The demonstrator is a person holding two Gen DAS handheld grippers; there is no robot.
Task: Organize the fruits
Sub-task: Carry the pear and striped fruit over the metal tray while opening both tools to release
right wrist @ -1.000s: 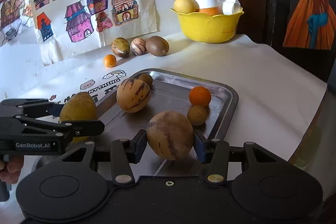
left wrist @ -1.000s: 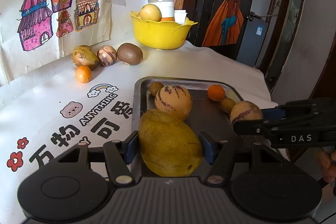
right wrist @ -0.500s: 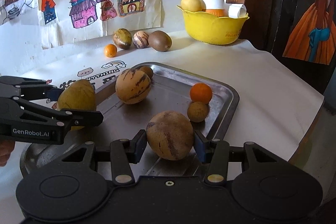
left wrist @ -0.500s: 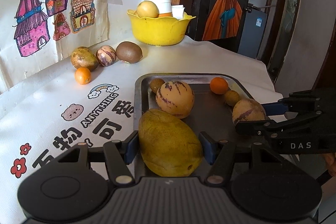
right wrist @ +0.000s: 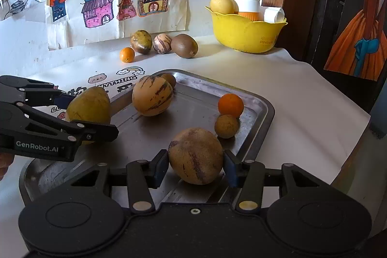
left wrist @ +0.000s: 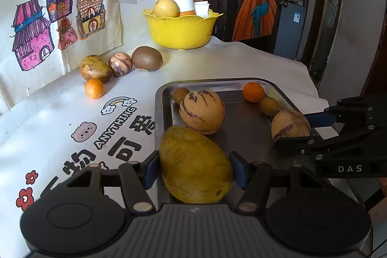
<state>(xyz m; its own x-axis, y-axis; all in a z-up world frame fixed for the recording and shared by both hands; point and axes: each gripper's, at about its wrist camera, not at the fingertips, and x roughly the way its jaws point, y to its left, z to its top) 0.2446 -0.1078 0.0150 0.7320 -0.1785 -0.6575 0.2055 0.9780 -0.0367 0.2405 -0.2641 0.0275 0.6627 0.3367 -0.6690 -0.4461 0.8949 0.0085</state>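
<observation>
A steel tray (left wrist: 217, 82) lies on the white printed cloth. My left gripper (left wrist: 194, 168) is shut on a big yellow-green mango (left wrist: 193, 163) over the tray's near left rim. In the right wrist view the same gripper (right wrist: 89, 115) and mango (right wrist: 88, 105) show at the left. My right gripper (right wrist: 196, 168) is shut on a brown striped melon (right wrist: 196, 155), low over the tray's (right wrist: 266, 108) near right part. In the tray lie a large striped melon (left wrist: 202, 111), a small orange (left wrist: 253, 92) and two small brown fruits (left wrist: 269, 106).
At the back stands a yellow bowl (left wrist: 181, 30) with a fruit and jars. Near the wall drawings lie a mango (left wrist: 94, 68), a small striped melon (left wrist: 120, 63), a kiwi (left wrist: 147, 58) and an orange (left wrist: 94, 88). The table drops off right of the tray.
Both views have tilted a little, as if each wrist rolled. Both grippers keep the same fruit between their pads, and the fruits in the tray have not moved.
</observation>
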